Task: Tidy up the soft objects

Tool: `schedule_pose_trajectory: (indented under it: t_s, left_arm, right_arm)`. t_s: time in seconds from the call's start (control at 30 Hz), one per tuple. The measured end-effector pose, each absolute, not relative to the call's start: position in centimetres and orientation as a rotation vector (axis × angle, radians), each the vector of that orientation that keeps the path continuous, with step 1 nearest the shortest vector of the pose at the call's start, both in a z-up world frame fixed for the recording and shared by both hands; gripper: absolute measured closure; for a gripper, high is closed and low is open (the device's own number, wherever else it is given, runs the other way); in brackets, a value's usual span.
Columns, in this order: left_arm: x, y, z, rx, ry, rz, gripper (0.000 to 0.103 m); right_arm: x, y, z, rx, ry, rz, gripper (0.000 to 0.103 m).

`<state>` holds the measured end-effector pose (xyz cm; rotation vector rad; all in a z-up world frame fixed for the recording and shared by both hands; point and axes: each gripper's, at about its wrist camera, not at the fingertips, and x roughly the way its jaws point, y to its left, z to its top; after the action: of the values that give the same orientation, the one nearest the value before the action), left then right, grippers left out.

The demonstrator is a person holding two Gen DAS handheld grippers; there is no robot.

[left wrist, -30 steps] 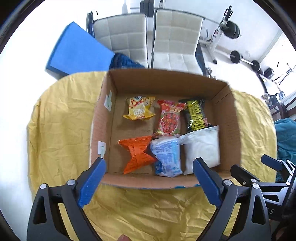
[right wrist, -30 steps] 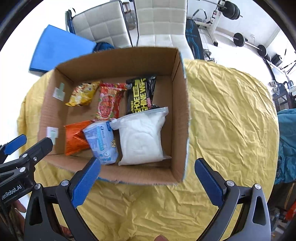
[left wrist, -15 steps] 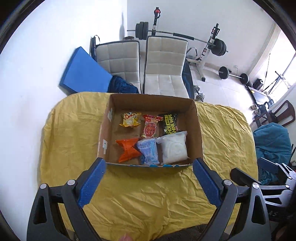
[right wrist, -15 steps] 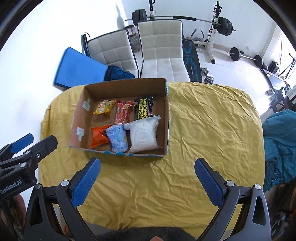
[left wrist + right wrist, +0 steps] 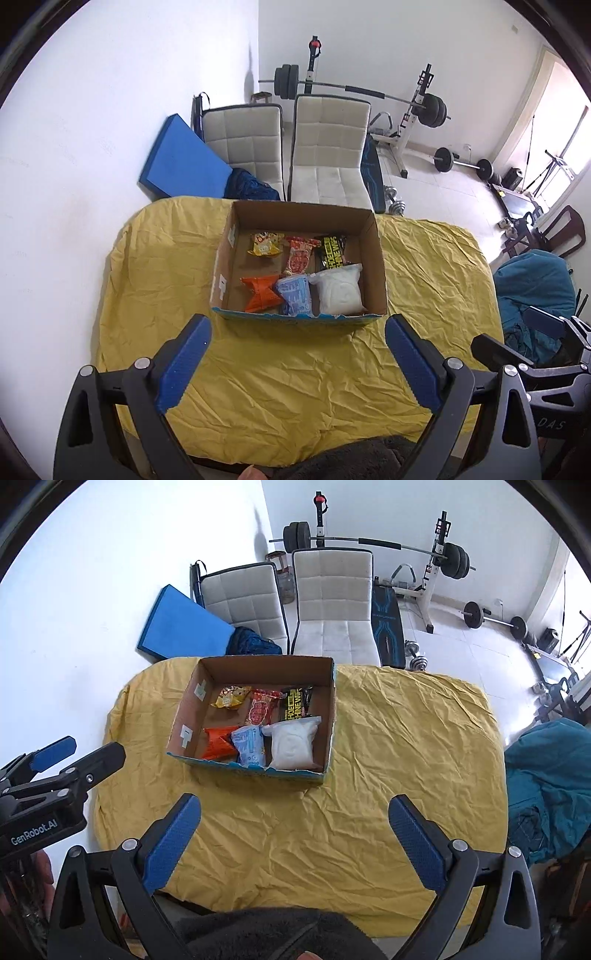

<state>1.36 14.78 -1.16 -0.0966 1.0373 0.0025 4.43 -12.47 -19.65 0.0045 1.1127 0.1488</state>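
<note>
An open cardboard box (image 5: pixel 380 258) (image 5: pixel 330 720) stands on the yellow-covered table (image 5: pixel 295 369) (image 5: pixel 369 812). Inside lie a yellow snack bag (image 5: pixel 263 244), a red packet (image 5: pixel 300 254), a black-and-yellow packet (image 5: pixel 332 253), an orange packet (image 5: pixel 260 291), a pale blue packet (image 5: pixel 295 299) and a white pouch (image 5: pixel 340 291) (image 5: pixel 293 744). My left gripper (image 5: pixel 297 362) is open and empty, well back from the box. My right gripper (image 5: pixel 293 838) is open and empty too, also back from the box.
Two white padded chairs (image 5: pixel 325 155) stand behind the table, with a blue mat (image 5: pixel 181 162) leaning on the wall. Weight bench and barbells (image 5: pixel 424 110) are at the back right. A teal cloth heap (image 5: pixel 546 782) lies right of the table.
Both grippers have pulled up and back from the box, which now looks much smaller. The packets in the box have not moved.
</note>
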Motion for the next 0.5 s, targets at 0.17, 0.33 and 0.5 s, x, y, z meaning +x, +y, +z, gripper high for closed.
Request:
schedule_pose_trajectory:
  t_s: [0.17, 0.33, 0.5]
  left_arm:
    - [0.1, 15.3, 0.5, -0.103, 0.993, 0.026, 0.007]
    - [-0.6, 15.8, 1.1, -0.111, 0.969, 0.049, 0.007]
    - [-0.9, 15.9, 1.1, -0.123, 0.967, 0.05, 0.007]
  right_arm:
    - [3.7, -13.0, -18.1, 0.005, 1.076, 0.134, 0.0]
    - [3.2, -13.5, -17.0, 0.016, 1.055, 0.125, 0.0]
    - [3.0, -13.6, -16.6, 0.014, 1.05, 0.122, 0.0]
